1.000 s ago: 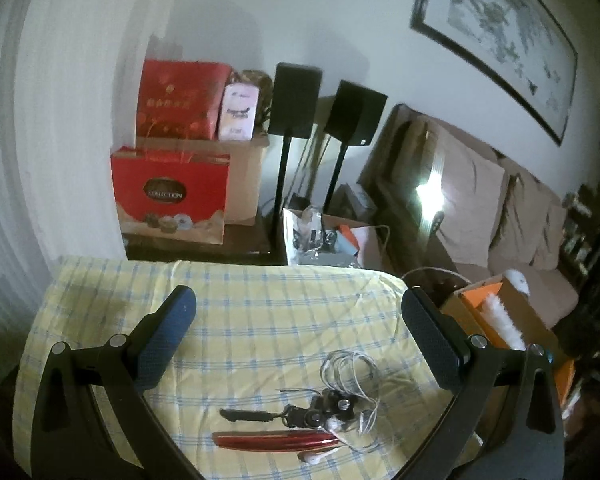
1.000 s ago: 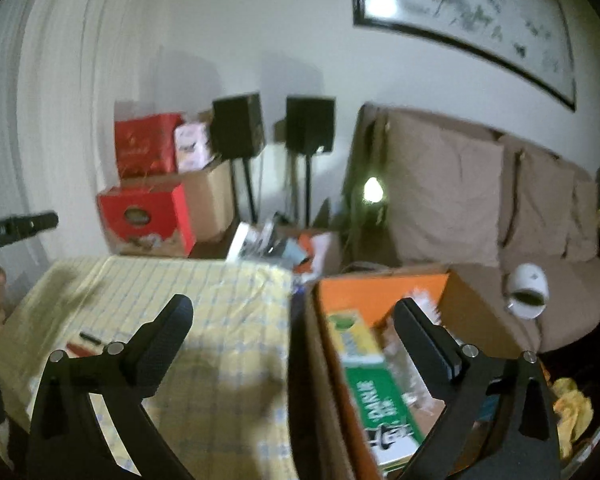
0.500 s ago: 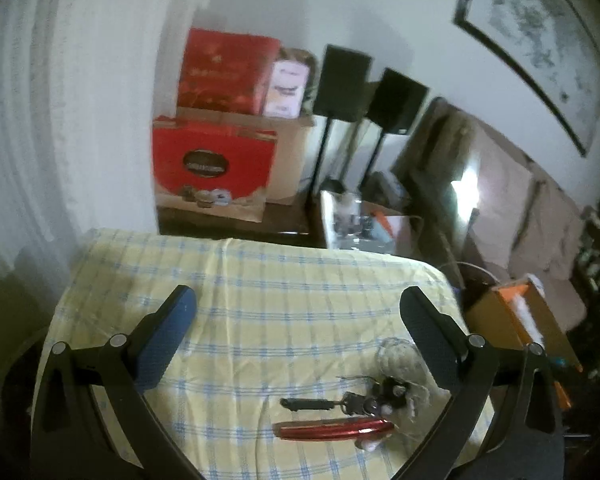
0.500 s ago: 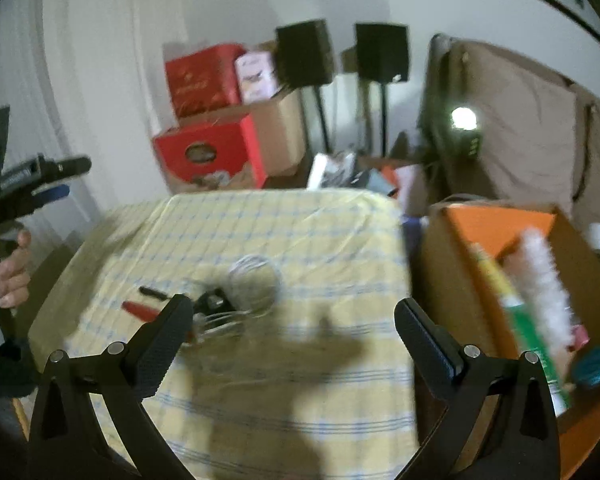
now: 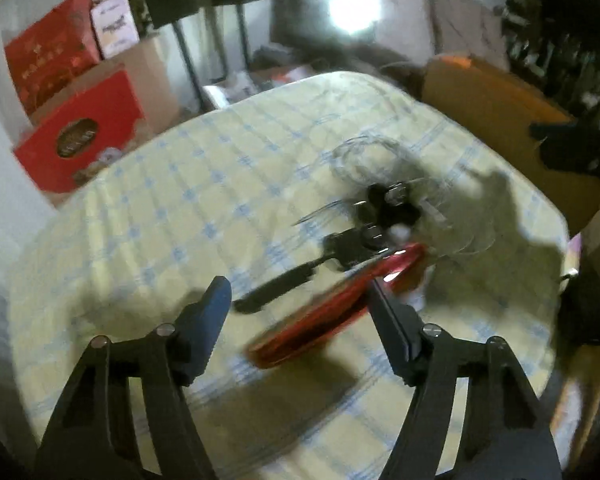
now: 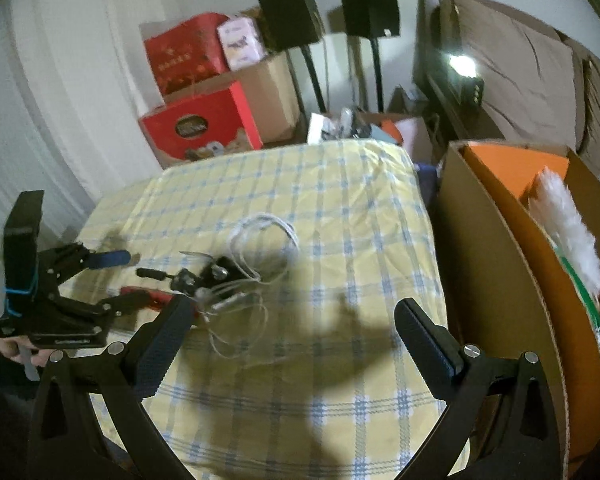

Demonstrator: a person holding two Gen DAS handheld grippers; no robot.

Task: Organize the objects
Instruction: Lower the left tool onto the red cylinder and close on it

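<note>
Everything on the checked tablecloth (image 6: 340, 208) is best placed from the small heap near its left side. Farthest left of that heap, the left gripper (image 6: 122, 280) comes in low with its fingers spread, nothing between them. In its own blurred view the left gripper sits right over the red case (image 5: 332, 312), one finger (image 5: 384, 320) already at the case's edge, the other out past the black handle (image 5: 276, 288) lying just beside it. The step looks like picking up the red case, and to do it well the person should straddle only the case, across its narrow width, keeping the black handle outside the fingers. Just right of the case lies a black clump tangled in white cable (image 6: 260, 248); a slow lift would show whether the wire drags along. Further right, the right gripper (image 6: 292, 328) hangs with fingers wide apart and empty. Beyond the cloth's right edge stands the cardboard box (image 6: 480, 264), a likely home for these things.
</note>
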